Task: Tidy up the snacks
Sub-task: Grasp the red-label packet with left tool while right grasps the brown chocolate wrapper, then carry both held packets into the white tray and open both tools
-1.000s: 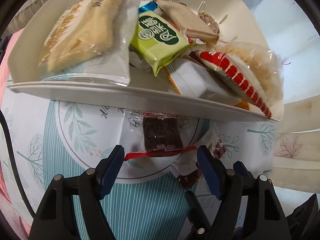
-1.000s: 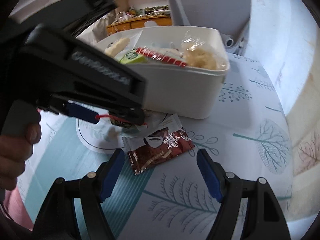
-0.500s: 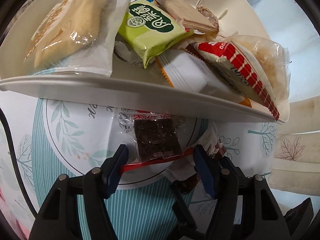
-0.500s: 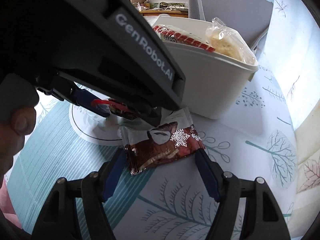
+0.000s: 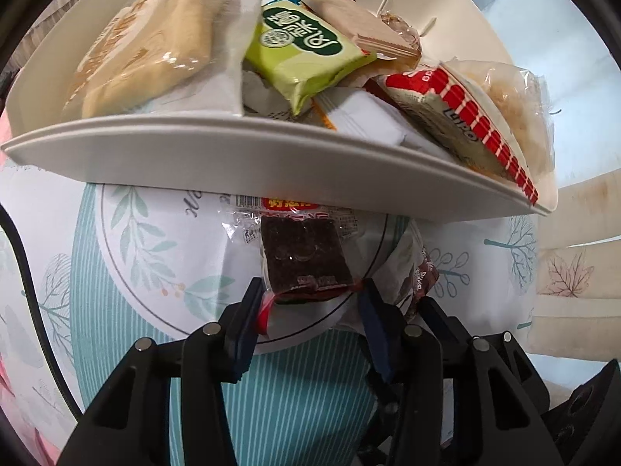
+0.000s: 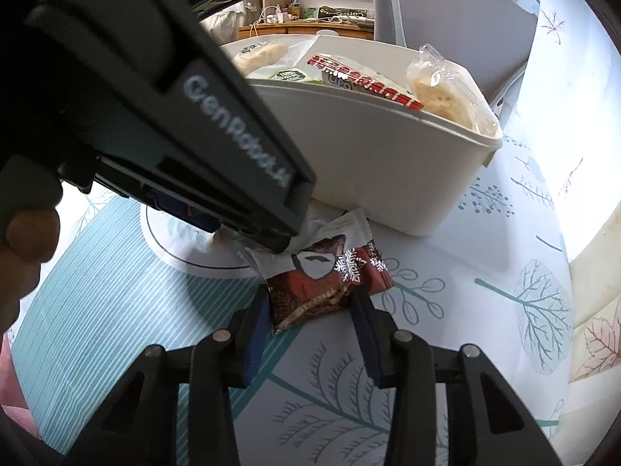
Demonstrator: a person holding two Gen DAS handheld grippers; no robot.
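Note:
A clear packet with a dark snack square lies on the tablecloth just before the white bin. My left gripper points down over its near end. The jaws are closing, and the pads press the packet's red-edged sides. In the right wrist view, a dark red packet with a snowflake lies in front of the bin. My right gripper is closing on it, with both pads against its near end. The left gripper's black body hangs over this packet's far end.
The bin holds several snacks: a bread pack, a green packet and a red-striped packet. A grey chair stands behind the bin. A hand holds the left gripper. The leaf-print tablecloth stretches to the right.
Both pairs of jaws have narrowed from wide open onto their packets. The left gripper has moved down and closer to the bin. The right gripper has rolled a little and barely moved.

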